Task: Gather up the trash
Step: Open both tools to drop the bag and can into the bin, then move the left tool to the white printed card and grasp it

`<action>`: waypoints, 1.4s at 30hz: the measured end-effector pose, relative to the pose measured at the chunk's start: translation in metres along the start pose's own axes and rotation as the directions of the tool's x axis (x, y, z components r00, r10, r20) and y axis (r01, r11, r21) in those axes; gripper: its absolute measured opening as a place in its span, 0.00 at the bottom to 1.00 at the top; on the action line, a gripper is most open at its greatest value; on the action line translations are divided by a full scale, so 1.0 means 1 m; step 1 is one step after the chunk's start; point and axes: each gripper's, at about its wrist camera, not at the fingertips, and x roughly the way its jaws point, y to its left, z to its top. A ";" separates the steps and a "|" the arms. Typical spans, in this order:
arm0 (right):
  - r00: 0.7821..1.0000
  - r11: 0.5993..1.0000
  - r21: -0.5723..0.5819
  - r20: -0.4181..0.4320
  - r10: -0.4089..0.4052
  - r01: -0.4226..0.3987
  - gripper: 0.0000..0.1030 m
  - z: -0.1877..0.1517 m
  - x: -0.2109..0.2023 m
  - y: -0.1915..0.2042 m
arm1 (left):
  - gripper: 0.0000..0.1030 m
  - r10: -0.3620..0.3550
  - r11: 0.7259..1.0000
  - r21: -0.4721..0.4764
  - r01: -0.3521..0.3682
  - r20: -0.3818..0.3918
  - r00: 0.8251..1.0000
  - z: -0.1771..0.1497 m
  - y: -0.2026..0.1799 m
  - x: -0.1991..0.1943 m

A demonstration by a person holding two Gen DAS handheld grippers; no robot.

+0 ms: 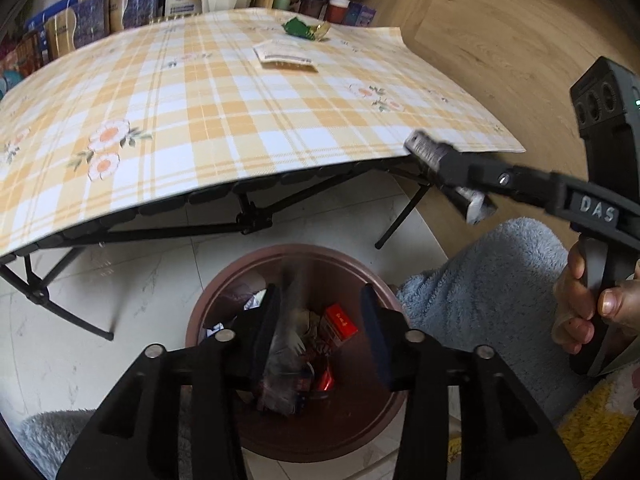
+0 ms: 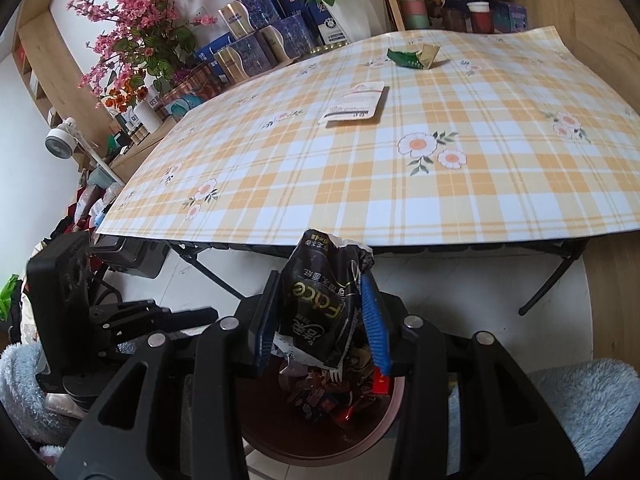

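Observation:
My left gripper (image 1: 320, 332) hangs open over a brown trash bin (image 1: 208, 304). A blurred clear wrapper (image 1: 282, 348) sits in its gap against the left finger, and the right pad is well clear of it. The bin holds several wrappers and a red box (image 1: 340, 322). My right gripper (image 2: 320, 312) is shut on a crumpled black snack bag (image 2: 316, 300) above the same bin (image 2: 272, 428), just in front of the table edge. On the plaid tablecloth (image 2: 440, 200) lie a white packet (image 2: 356, 104) and a green and gold wrapper (image 2: 412, 56).
The folding table's black legs (image 1: 404, 216) stand beside the bin on white floor tiles. A hand (image 1: 592, 300) grips the right tool above fluffy blue fabric (image 1: 480, 300). Boxes, flowers and cups line the shelf behind the table (image 2: 256, 40).

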 end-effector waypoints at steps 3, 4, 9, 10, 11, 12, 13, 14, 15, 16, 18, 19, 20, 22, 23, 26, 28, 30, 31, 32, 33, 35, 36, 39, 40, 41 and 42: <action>1.000 1.000 -0.006 -0.011 0.000 -0.001 0.40 -0.003 0.002 0.002 | 0.51 0.037 0.999 -0.016 -0.037 0.034 0.999 0.000 0.003 -0.006; 1.000 1.000 -0.008 -0.014 0.001 -0.001 0.40 -0.003 0.003 0.002 | 0.53 0.055 0.998 -0.026 -0.054 0.048 0.997 0.000 0.004 -0.009; 0.999 1.000 -0.024 -0.039 0.004 -0.005 0.40 -0.007 0.007 0.005 | 0.69 0.173 0.981 -0.120 -0.155 0.154 0.973 0.001 0.019 -0.033; 0.999 1.000 -0.028 -0.047 0.007 -0.008 0.40 -0.008 0.009 0.007 | 0.71 0.190 0.976 -0.138 -0.168 0.167 0.967 0.002 0.021 -0.037; 0.998 0.999 -0.033 -0.064 0.016 -0.018 0.41 -0.010 0.012 0.008 | 0.75 0.211 0.970 -0.162 -0.183 0.181 0.961 0.001 0.025 -0.041; 0.997 0.999 -0.038 -0.077 0.022 -0.025 0.41 -0.011 0.014 0.010 | 0.78 0.231 0.962 -0.189 -0.196 0.190 0.954 0.001 0.030 -0.044; 0.995 0.998 -0.048 -0.096 0.029 -0.033 0.41 -0.014 0.018 0.013 | 0.78 0.240 0.958 -0.206 -0.200 0.196 0.951 0.001 0.032 -0.046; 0.994 0.998 -0.056 -0.108 0.032 -0.038 0.42 -0.016 0.020 0.015 | 0.81 0.257 0.949 -0.236 -0.209 0.195 0.947 0.000 0.037 -0.047; 0.991 0.997 -0.072 -0.128 0.032 -0.042 0.42 -0.018 0.024 0.019 | 0.83 0.266 0.942 -0.261 -0.212 0.191 0.945 -0.001 0.042 -0.048; 0.990 0.996 -0.082 -0.137 0.031 -0.042 0.42 -0.021 0.026 0.022 | 0.83 0.274 0.935 -0.279 -0.216 0.188 0.943 -0.001 0.045 -0.049; 0.986 0.994 -0.101 -0.162 0.031 -0.048 0.43 -0.026 0.031 0.027 | 0.83 0.284 0.926 -0.306 -0.221 0.179 0.942 -0.001 0.051 -0.049; 0.985 0.993 -0.104 -0.169 0.031 -0.049 0.43 -0.027 0.032 0.028 | 0.83 0.286 0.922 -0.316 -0.222 0.174 0.942 -0.001 0.053 -0.048; 0.984 0.993 -0.109 -0.177 0.033 -0.052 0.44 -0.029 0.034 0.029 | 0.84 0.289 0.921 -0.320 -0.224 0.171 0.942 -0.001 0.054 -0.048; 0.981 0.992 -0.115 -0.189 0.031 -0.053 0.46 -0.032 0.036 0.031 | 0.84 0.293 0.919 -0.321 -0.229 0.167 0.941 -0.001 0.055 -0.048; 0.981 0.992 -0.114 -0.193 0.030 -0.053 0.47 -0.033 0.036 0.030 | 0.85 0.294 0.919 -0.319 -0.231 0.164 0.942 -0.001 0.055 -0.047; 0.980 0.993 -0.109 -0.199 0.025 -0.047 0.51 -0.035 0.038 0.029 | 0.85 0.294 0.920 -0.316 -0.233 0.159 0.943 -0.001 0.053 -0.046; 0.979 0.993 -0.107 -0.202 0.021 -0.044 0.65 -0.036 0.038 0.029 | 0.85 0.293 0.919 -0.316 -0.234 0.157 0.943 -0.003 0.054 -0.045; 0.982 0.993 -0.112 -0.190 0.002 -0.024 0.82 -0.036 0.037 0.030 | 0.85 0.293 0.918 -0.322 -0.232 0.156 0.943 -0.003 0.055 -0.045; 0.983 0.993 -0.116 -0.185 0.002 -0.023 0.85 -0.036 0.037 0.030 | 0.85 0.291 0.918 -0.325 -0.229 0.157 0.944 -0.003 0.055 -0.045; 0.983 0.993 -0.119 -0.182 -0.002 -0.020 0.87 -0.036 0.036 0.031 | 0.85 0.286 0.918 -0.330 -0.221 0.162 0.944 -0.004 0.056 -0.046; 0.984 0.992 -0.124 -0.177 -0.014 -0.008 0.91 -0.036 0.036 0.032 | 0.85 0.282 0.917 -0.337 -0.214 0.169 0.944 -0.004 0.057 -0.047; 0.986 0.992 -0.127 -0.165 -0.035 0.014 0.93 -0.035 0.036 0.030 | 0.85 0.281 0.915 -0.347 -0.207 0.178 0.943 -0.004 0.058 -0.048; 0.986 0.992 -0.125 -0.157 -0.051 0.031 0.94 -0.034 0.035 0.029 | 0.85 0.280 0.914 -0.352 -0.204 0.181 0.943 -0.005 0.058 -0.048; 0.989 0.990 -0.123 -0.124 -0.087 0.071 0.94 -0.029 0.032 0.025 | 0.85 0.283 0.911 -0.362 -0.199 0.194 0.939 -0.005 0.059 -0.050; 0.989 0.986 -0.134 -0.095 -0.112 0.099 0.94 -0.027 0.029 0.023 | 0.85 0.289 0.909 -0.365 -0.200 0.210 0.934 -0.005 0.058 -0.052; 0.989 0.983 -0.143 -0.071 -0.130 0.119 0.94 -0.026 0.028 0.023 | 0.85 0.300 0.908 -0.366 -0.204 0.227 0.926 -0.005 0.058 -0.055; 0.988 0.979 -0.151 -0.043 -0.146 0.138 0.94 -0.024 0.025 0.022 | 0.85 0.318 0.907 -0.362 -0.214 0.259 0.912 -0.004 0.055 -0.060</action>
